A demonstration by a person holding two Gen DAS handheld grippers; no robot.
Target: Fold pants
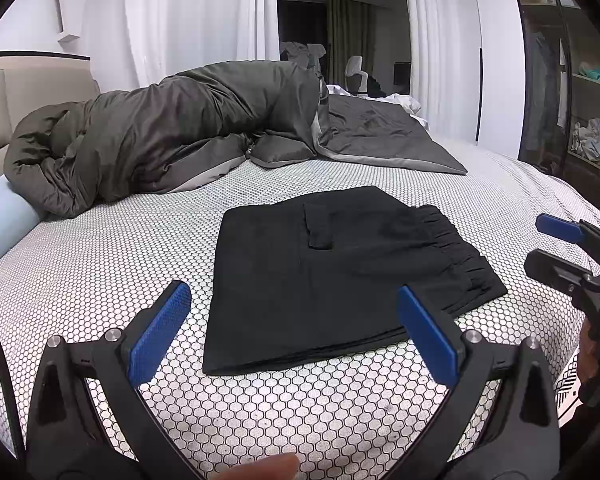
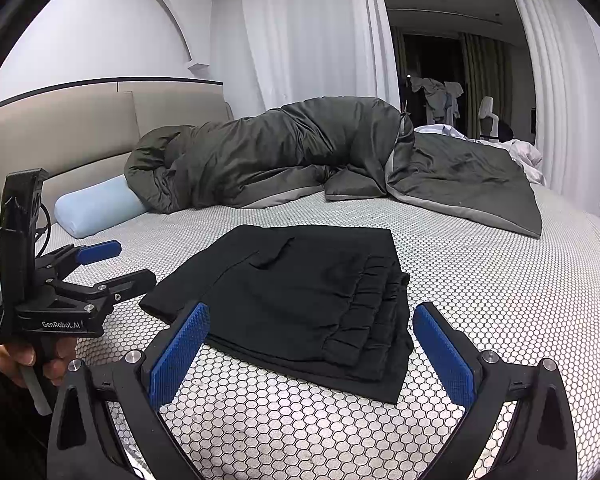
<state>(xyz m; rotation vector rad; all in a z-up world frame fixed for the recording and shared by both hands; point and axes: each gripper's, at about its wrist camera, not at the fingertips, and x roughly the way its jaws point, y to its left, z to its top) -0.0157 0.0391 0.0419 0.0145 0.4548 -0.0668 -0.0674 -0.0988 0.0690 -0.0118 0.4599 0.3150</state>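
The black pants (image 1: 340,276) lie folded into a flat rectangular stack on the honeycomb-patterned bed sheet (image 1: 100,264), elastic waistband on the right side. They also show in the right wrist view (image 2: 300,296), waistband toward me. My left gripper (image 1: 296,304) is open and empty, held just above the near edge of the stack. My right gripper (image 2: 312,328) is open and empty, over the stack's near corner. Each gripper shows in the other's view: the right gripper (image 1: 556,246) at the far right, the left gripper (image 2: 116,262) at the left, both open.
A rumpled dark grey duvet (image 1: 172,140) lies across the far side of the bed. A light blue bolster pillow (image 2: 96,206) lies by the beige headboard (image 2: 80,128). White curtains (image 1: 188,12) hang behind. An open wardrobe (image 1: 572,92) stands at the right.
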